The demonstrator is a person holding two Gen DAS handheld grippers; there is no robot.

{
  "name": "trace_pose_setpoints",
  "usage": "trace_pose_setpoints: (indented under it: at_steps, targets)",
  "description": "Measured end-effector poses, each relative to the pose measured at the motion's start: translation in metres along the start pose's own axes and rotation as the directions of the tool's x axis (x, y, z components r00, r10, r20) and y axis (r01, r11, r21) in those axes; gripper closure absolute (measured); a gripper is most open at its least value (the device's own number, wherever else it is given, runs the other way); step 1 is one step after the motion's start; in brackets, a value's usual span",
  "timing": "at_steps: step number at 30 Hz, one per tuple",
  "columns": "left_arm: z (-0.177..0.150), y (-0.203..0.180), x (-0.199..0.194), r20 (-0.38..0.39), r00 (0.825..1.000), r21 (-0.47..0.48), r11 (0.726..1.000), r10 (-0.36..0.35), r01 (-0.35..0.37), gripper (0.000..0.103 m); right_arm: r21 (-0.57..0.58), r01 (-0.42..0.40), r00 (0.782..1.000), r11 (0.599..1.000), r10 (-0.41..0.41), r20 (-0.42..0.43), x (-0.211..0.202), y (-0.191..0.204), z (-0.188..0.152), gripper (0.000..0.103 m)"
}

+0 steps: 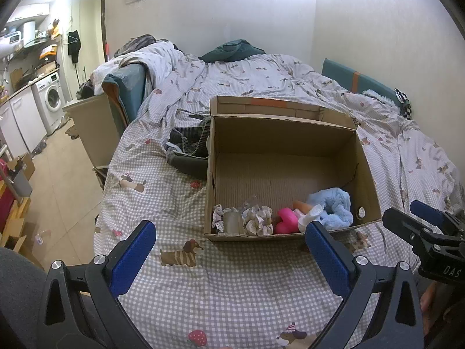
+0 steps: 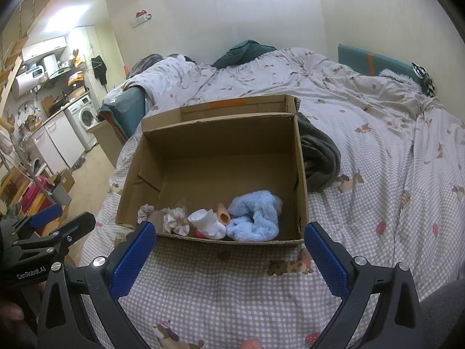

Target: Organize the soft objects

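Observation:
An open cardboard box point(image 1: 360, 157) point(image 2: 300, 174) stands on the bed. Along its near wall lie a fluffy light-blue plush point(image 1: 334, 206) point(image 2: 252, 215), a pink soft toy point(image 1: 286, 221), a rolled white sock point(image 2: 207, 222), beige scrunchies point(image 1: 257, 219) point(image 2: 174, 221) and a small lace scrunchie point(image 1: 216, 215) point(image 2: 144, 210). My left gripper point(image 1: 229, 232) hovers open before the box with nothing between its blue pads. My right gripper point(image 2: 229, 232) is open and empty too, just short of the box's near edge. Each gripper shows at the edge of the other's view.
A dark grey garment point(image 1: 189, 148) point(image 2: 319, 157) lies on the checked duvet point(image 1: 221, 288) beside the box. A dark green cloth point(image 1: 232, 51) sits at the bed's far end. Left of the bed are a floor, small boxes and a washing machine point(image 1: 51, 99).

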State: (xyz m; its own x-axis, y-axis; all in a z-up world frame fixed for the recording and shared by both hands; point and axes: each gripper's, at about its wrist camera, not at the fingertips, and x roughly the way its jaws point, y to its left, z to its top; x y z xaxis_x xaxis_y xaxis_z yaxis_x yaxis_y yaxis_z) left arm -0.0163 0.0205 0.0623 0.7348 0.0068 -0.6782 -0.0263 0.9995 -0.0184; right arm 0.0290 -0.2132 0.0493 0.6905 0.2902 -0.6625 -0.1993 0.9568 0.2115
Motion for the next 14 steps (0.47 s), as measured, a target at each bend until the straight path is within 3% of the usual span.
trace_pose_setpoints:
  at_steps: [14]
  targets:
    - [-0.0011,-0.005,-0.0018,-0.002,1.0,-0.001,1.0,-0.03,0.03,0.0,0.0,-0.001,1.0,1.0,0.001,0.0,-0.0001,0.0007,-0.0003,0.0]
